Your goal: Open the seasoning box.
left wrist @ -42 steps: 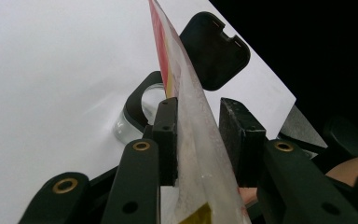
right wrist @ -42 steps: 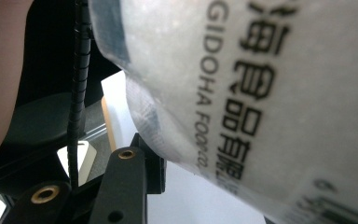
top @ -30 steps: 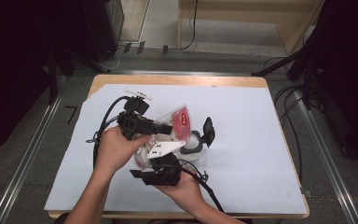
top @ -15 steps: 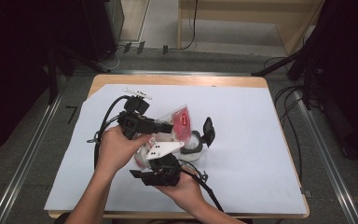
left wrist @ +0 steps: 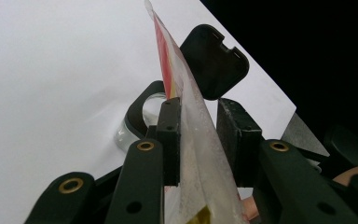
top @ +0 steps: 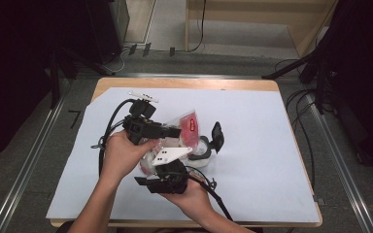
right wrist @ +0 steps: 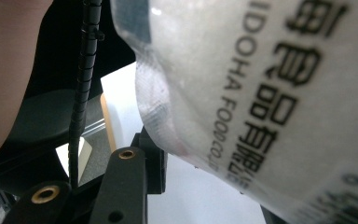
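Work in hand: both tongs hold a food pouch (top: 187,124), clear plastic with a red label, over a small clear jar (top: 200,154) just left of the frame's centre in the high view.
Left tongs (left wrist: 200,135): in the left gripper view the thin pouch edge runs up between the two black jaws; it lies against the left pad, while a gap shows toward the right pad, so I cannot tell whether the pinch is firm.
Right tongs (top: 167,167): below the pouch in the high view, under a white three-cornered plate. In the right gripper view the printed pouch wall (right wrist: 261,102) crowds the frame and hides the far jaw, so whether they are clamped cannot be told.
Jar: stands on the sheet, black rim, its black lid (top: 217,136) flipped up and back at the right; the mouth is open.
Done, as I judge: jar opened, pouch lifted and brought beside the mouth.
Left, as I judge: opening or tipping the pouch so its contents go into the jar, then shutting the lid. Whether anything has been poured is too small to tell.
Surface: a wooden table (top: 184,83) covered by a large white paper sheet (top: 262,160), smooth, slightly rucked near the jar.
Room: grey floor, dark stands and trailing cables at the frame's left and right edges, pale wooden furniture at the top.
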### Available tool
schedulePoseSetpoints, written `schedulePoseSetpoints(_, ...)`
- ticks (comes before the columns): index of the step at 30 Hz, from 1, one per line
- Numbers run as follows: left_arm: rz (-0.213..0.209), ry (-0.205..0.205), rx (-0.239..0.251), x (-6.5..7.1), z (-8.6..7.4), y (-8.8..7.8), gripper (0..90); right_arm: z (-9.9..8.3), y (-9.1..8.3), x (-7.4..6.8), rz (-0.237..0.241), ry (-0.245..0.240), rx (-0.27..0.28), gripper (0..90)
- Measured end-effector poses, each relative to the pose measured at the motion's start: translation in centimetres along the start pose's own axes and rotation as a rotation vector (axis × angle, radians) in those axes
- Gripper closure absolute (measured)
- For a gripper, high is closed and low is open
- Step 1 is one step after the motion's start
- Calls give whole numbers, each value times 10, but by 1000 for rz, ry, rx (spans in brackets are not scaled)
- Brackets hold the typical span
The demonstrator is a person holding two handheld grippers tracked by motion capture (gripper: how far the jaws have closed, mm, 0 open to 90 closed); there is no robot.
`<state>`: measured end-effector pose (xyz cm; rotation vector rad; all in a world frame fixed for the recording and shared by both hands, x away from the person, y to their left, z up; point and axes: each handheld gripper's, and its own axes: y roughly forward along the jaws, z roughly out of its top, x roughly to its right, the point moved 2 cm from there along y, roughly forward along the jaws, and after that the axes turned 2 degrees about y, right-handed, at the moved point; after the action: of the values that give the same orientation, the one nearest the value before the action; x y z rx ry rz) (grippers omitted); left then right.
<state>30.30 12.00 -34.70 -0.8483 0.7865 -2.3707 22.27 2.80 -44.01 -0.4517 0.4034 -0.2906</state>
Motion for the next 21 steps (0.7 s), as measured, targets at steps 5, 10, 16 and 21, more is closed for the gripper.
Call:
schedulePoseSetpoints(5, 2, 3, 4, 1, 0, 0, 718, 0, 0, 0, -5, -9, -3, 630)
schedulePoseSetpoints(10, 5, 11, 4, 1, 0, 0, 717, 0, 0, 0, -7, -9, -1, 633)
schedulePoseSetpoints(16, 6, 10, 3, 1, 0, 0, 710, 0, 0, 1, -3, -6, 3, 634)
schedulePoseSetpoints(21, 9, 9, 4, 2, 0, 0, 706, 1, 0, 1, 0, -2, -6, 632)
